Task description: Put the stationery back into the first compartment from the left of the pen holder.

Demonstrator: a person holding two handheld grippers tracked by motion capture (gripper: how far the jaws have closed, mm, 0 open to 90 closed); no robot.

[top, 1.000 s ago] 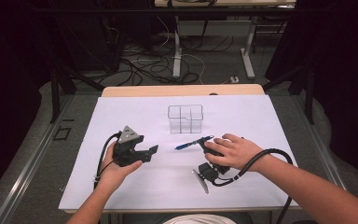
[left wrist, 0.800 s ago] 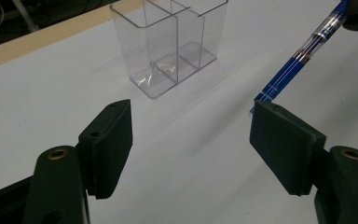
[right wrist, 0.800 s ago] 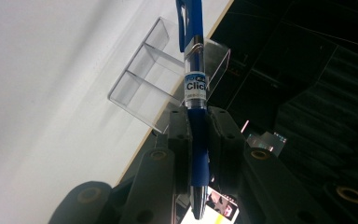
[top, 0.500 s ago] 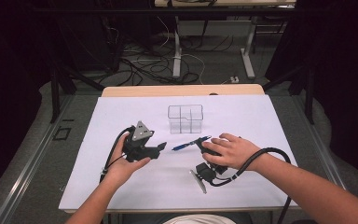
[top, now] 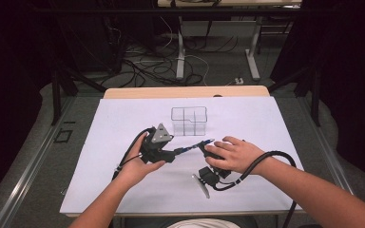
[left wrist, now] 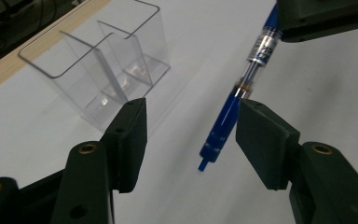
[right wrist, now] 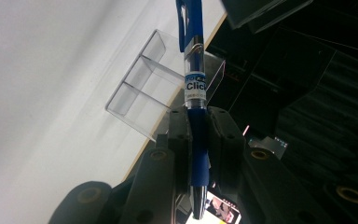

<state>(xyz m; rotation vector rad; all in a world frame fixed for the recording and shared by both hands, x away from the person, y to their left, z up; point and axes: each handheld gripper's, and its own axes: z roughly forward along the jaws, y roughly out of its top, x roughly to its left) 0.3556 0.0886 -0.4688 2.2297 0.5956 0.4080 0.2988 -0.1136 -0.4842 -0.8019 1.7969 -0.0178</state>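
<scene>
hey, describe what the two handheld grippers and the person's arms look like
Both grippers are black. The left gripper carries a grey three-cornered plate on top and trails a looping black cable. Its jaws are flat, squared black pads with brass-coloured screw holes behind them. The right gripper trails a thicker black cable. Both forearms are bare, no sleeves visible.

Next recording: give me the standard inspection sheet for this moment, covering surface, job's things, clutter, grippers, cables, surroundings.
Surface: white sheet over a wooden table; its wood edge shows at the far side.
Job's things: blue click pen with a clear barrel; clear plastic divided organiser box, upright and empty as far as visible.
Clutter: nothing seen on the sheet.
Grippers: right gripper is clamped on the pen; left gripper is open, its jaws either side of the pen's free end.
Cables: a black cable trails from each gripper; a tangle lies on the floor beyond the table.
Surroundings: dark room, metal frame legs behind.
</scene>
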